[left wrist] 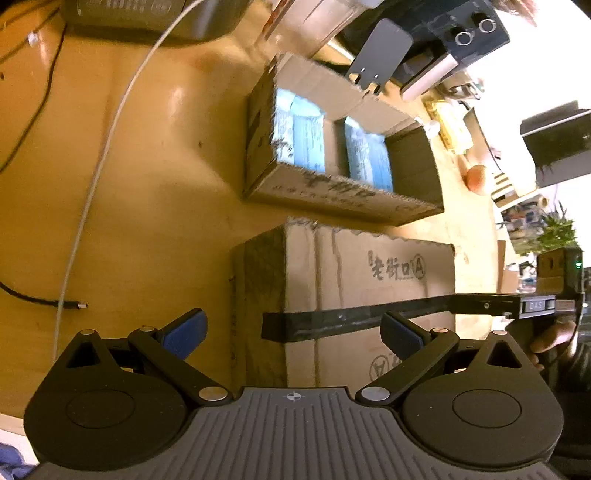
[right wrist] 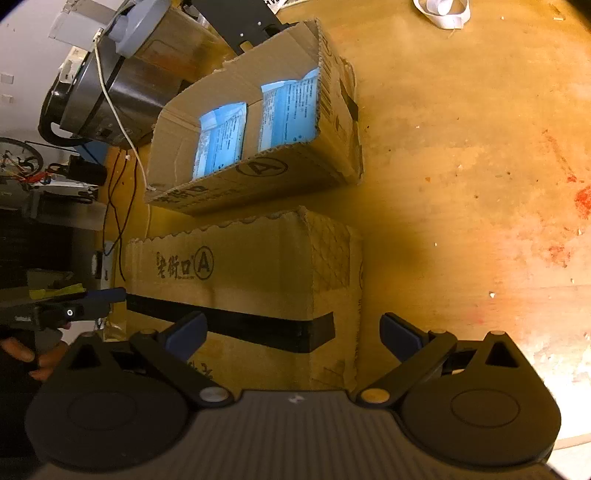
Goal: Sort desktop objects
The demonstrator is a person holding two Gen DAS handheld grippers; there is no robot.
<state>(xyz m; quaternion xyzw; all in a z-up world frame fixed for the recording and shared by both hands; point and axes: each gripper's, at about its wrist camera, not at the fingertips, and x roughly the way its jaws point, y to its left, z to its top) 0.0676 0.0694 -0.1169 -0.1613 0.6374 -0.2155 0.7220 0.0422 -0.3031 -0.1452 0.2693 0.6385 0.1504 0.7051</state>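
A closed cardboard box [left wrist: 369, 280] with a black tape strip sits on the wooden desk just ahead of both grippers; it also shows in the right wrist view [right wrist: 258, 269]. Behind it an open cardboard box [left wrist: 332, 147] holds two blue packets [left wrist: 299, 136]; that box also shows in the right wrist view [right wrist: 258, 129] with the packets [right wrist: 288, 114]. My left gripper [left wrist: 293, 332] is open and empty, over the closed box's left corner. My right gripper [right wrist: 293, 332] is open and empty, over its right corner.
A white cable [left wrist: 99, 166] and a black cable plug [left wrist: 70, 304] lie on the desk [left wrist: 129, 184] to the left. A grey appliance [right wrist: 110, 85] stands behind the open box. A white tape roll [right wrist: 443, 11] lies far right. The desk [right wrist: 461, 166] has red stains.
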